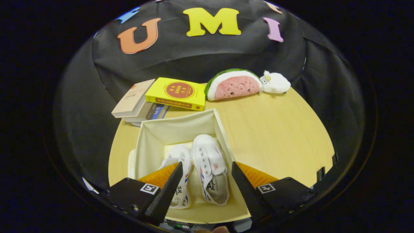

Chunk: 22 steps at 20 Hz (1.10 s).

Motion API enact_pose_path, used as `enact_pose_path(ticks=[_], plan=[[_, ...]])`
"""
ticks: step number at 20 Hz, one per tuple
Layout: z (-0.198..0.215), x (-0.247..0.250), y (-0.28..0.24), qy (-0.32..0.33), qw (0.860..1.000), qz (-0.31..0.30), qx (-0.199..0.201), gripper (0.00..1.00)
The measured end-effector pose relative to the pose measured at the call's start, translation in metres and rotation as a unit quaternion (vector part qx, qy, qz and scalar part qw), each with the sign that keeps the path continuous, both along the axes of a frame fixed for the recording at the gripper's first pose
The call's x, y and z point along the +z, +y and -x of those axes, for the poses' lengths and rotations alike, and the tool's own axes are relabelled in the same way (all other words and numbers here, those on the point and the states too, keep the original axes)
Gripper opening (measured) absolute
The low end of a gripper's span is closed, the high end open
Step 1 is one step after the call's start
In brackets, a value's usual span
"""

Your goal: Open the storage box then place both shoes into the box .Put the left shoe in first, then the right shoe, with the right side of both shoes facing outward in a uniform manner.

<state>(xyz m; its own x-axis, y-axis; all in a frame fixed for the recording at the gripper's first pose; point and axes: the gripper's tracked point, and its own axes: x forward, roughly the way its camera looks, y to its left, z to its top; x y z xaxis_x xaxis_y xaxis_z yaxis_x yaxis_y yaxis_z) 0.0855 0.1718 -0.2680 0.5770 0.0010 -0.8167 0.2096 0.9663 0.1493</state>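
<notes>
An open storage box [155,136] with pale fabric walls sits on a light wooden bench [278,129], seen from above and behind the gripper [207,170], whose two fingers are spread wide apart and hold nothing. Inside the box lie both white canvas shoes, side by side and touching along their length, toes pointing away toward the far wall of the box. The left shoe [181,171] rests tipped on its side against the box's near-left part, its sidewall with striped trim turned upward, and one finger [169,186] overlaps it in the view — whether the two are in contact cannot be told. The right shoe [210,168] lies between the fingers and just ahead of them, more upright, its laces, tongue and printed insole all open to the camera; the other finger [245,184] stands just beside it, above the box's right wall. Beyond the box, at the far left of the bench, a stack of books [139,100] is topped by a yellow book [176,94] with a red round emblem on its cover. To the right of the books, along the far edge of the bench, a watermelon-slice plush [233,85] lies touching a small white plush toy [276,83] — both well apart from the box, in front of the black cloth wall [200,55] of the booth.
</notes>
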Motion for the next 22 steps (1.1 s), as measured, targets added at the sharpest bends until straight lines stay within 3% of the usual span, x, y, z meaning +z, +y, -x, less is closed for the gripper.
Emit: enact_pose_path(ticks=[11, 19, 22], plan=[[0.013, 0.093, -0.050, -0.128, 0.992, 0.004, 0.023, 0.97], [0.038, 0.189, -0.127, -0.265, 0.961, 0.076, 0.017, 0.96], [0.057, 0.207, -0.144, -0.291, 0.954, 0.067, 0.010, 0.96]])
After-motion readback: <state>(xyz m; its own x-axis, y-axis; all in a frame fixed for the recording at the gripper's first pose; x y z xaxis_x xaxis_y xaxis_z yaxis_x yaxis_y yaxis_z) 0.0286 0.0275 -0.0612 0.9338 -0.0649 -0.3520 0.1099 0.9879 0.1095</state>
